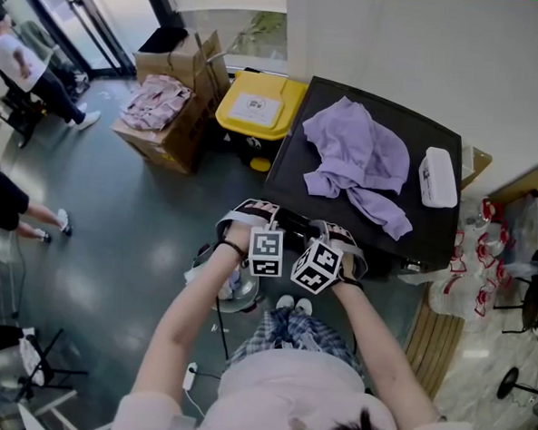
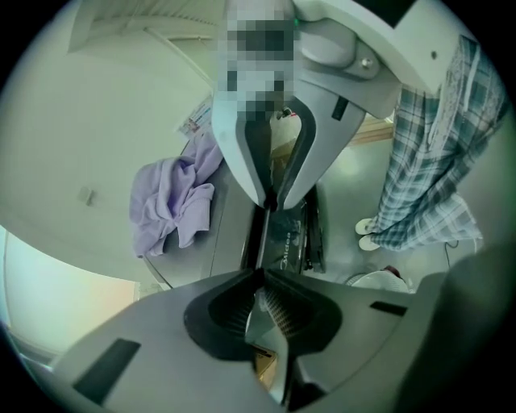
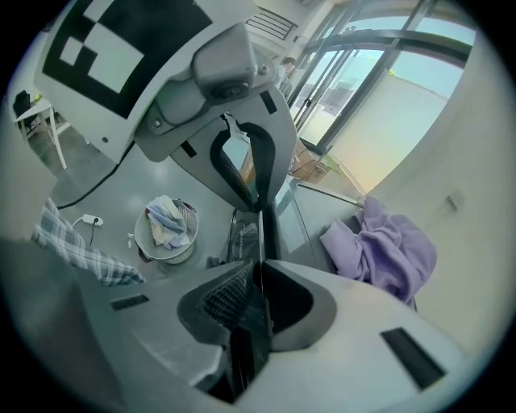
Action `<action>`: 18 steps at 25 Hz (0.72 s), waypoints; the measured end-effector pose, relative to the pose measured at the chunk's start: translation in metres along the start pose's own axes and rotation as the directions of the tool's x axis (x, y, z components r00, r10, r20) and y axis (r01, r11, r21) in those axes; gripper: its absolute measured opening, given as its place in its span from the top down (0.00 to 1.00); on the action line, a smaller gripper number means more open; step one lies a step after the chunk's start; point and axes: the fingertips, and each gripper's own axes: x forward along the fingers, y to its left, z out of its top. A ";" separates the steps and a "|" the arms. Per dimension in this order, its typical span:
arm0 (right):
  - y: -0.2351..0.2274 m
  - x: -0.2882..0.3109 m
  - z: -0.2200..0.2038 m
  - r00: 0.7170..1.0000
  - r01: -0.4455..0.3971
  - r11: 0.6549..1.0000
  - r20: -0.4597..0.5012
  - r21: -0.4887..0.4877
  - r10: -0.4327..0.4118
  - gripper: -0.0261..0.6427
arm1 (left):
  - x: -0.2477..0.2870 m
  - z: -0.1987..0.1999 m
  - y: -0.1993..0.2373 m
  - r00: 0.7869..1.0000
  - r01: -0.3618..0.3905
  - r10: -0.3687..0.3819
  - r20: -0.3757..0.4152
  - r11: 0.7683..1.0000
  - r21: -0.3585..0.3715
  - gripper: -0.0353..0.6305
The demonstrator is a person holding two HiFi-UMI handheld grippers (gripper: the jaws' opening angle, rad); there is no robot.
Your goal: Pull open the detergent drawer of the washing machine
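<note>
With the left gripper (image 2: 262, 276) and right gripper (image 3: 260, 268) each pinched nearly shut on what seems the thin lip of the detergent drawer (image 2: 284, 235), at the front top edge of the washing machine (image 1: 300, 157), the drawer is best drawn straight out, evenly, without twisting.

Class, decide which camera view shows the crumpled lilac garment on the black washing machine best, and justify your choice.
The head view: the crumpled lilac garment lies whole and unobstructed, seen from above. Both gripper views show it only obliquely, off to one side, smaller and lens-distorted.
</note>
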 end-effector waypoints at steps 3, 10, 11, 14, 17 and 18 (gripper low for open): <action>0.004 -0.003 0.001 1.000 -0.018 1.000 0.012 0.015 0.018 0.87 | -0.002 -0.001 -0.004 1.000 0.016 -0.016 0.005 1.000 0.017 0.86; 0.008 -0.006 0.002 0.998 -0.055 0.998 0.022 0.022 0.055 0.87 | -0.005 -0.002 -0.009 0.999 0.035 -0.035 0.000 0.999 0.027 0.86; 0.009 -0.007 0.002 0.998 -0.060 0.998 0.023 0.020 0.059 0.87 | -0.007 -0.002 -0.010 0.999 0.041 -0.041 0.003 0.999 0.023 0.86; 0.014 -0.009 0.003 0.997 -0.077 0.997 0.034 0.023 0.076 0.88 | -0.009 -0.002 -0.014 0.999 0.047 -0.047 0.001 0.999 0.021 0.86; 0.018 -0.011 0.003 0.995 -0.091 0.996 0.041 0.024 0.090 0.88 | -0.011 -0.002 -0.019 0.998 0.057 -0.057 -0.003 0.998 0.026 0.86; 0.021 -0.013 0.003 0.994 -0.098 0.995 0.043 0.025 0.097 0.88 | -0.013 -0.002 -0.021 0.998 0.059 -0.059 -0.002 0.998 0.026 0.86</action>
